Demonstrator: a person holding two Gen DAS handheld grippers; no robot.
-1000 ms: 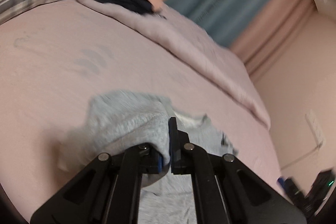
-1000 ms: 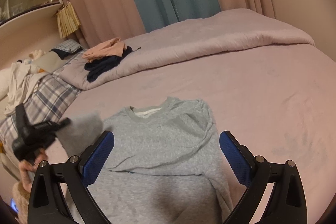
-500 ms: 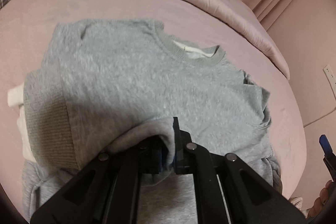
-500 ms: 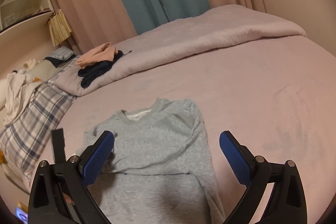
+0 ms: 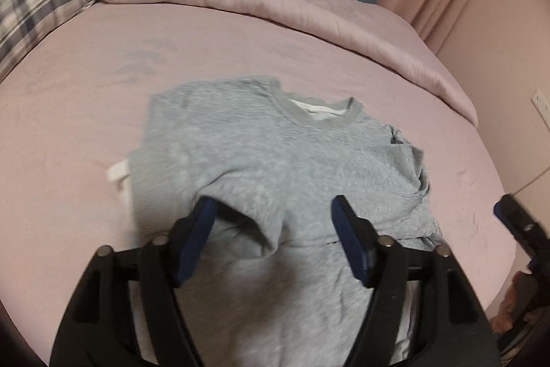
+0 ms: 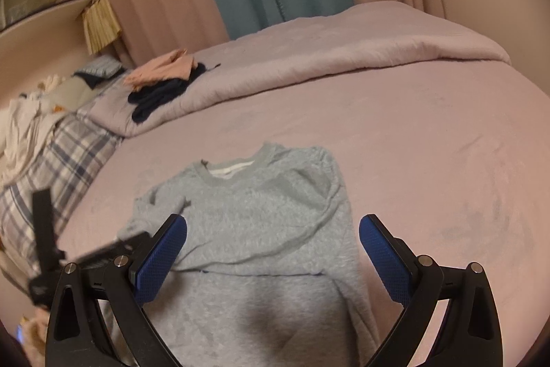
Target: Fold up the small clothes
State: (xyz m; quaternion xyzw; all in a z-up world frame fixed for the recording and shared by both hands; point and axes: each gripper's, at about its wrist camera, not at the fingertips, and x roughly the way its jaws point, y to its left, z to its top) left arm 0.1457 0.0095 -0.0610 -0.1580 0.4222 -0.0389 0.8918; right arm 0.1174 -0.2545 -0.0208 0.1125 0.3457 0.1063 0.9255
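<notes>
On the bed (image 5: pixel 240 33) our left gripper (image 5: pixel 275 233), jaws just opened, apparently frees the grey sweatshirt (image 5: pixel 275 160); our right gripper (image 6: pixel 273 253) gapes empty above it.

Left tongs (image 5: pixel 275 229) have just been opening, nothing pinched; right tongs (image 6: pixel 273 258) gape wide.

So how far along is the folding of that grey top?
Both sleeves of the grey sweatshirt already lie folded across its chest. The left gripper has just been opening, and the sleeve fold it carried now lies loose between its fingers. The right gripper hovers open and empty. Still left: folding the body over and adding it to the folded clothes on the duvet.
</notes>
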